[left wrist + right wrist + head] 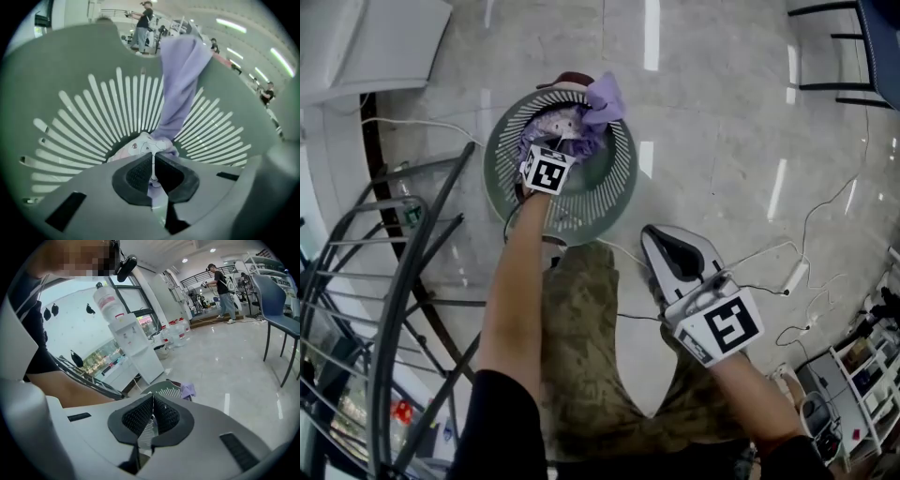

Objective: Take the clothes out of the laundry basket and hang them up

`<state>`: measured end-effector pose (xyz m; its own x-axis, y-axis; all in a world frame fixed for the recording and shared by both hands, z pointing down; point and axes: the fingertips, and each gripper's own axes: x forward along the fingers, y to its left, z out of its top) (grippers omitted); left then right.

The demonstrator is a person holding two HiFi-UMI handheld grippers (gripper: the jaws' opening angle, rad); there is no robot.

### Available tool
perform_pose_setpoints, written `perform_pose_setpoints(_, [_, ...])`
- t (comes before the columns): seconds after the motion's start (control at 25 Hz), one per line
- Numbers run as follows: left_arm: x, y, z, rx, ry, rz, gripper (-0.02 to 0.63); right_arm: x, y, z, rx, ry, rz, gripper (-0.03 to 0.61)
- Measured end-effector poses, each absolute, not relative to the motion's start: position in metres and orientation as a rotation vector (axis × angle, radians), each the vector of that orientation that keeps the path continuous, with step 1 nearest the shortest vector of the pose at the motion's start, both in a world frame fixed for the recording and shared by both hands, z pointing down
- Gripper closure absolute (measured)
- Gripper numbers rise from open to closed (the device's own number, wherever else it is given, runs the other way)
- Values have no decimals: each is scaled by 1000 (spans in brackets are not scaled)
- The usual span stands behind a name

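Inside the laundry basket (499, 183) on the floor, a pale printed garment (139, 147) is clamped between the closed jaws of the left gripper (153, 164). A lilac cloth (180, 79) is draped over the rim. The right gripper (152, 414) is held shut and empty, apart from the basket.

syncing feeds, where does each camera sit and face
Head view: on the head, steeply down at the basket; left arm, right arm, legs show.
Left gripper view: on left gripper, into the basket; jaws shut on cloth.
Right gripper view: on right gripper, across the room; jaws shut, empty; left arm shows.
All share the basket.
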<state>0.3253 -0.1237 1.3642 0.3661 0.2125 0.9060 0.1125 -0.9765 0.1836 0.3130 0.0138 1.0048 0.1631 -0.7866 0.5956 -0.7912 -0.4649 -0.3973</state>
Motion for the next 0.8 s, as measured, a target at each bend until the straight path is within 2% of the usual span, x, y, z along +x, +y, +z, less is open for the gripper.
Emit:
perform_pose_setpoints(0.32, [272, -125, 1181, 2510, 129, 1364, 603, 306, -11, 892, 2409, -1671, 1233, 577])
perform_pose_setpoints(0.8, [239, -129, 842, 2553, 5, 852, 603, 311, 20, 708, 2356, -1757, 1125, 577])
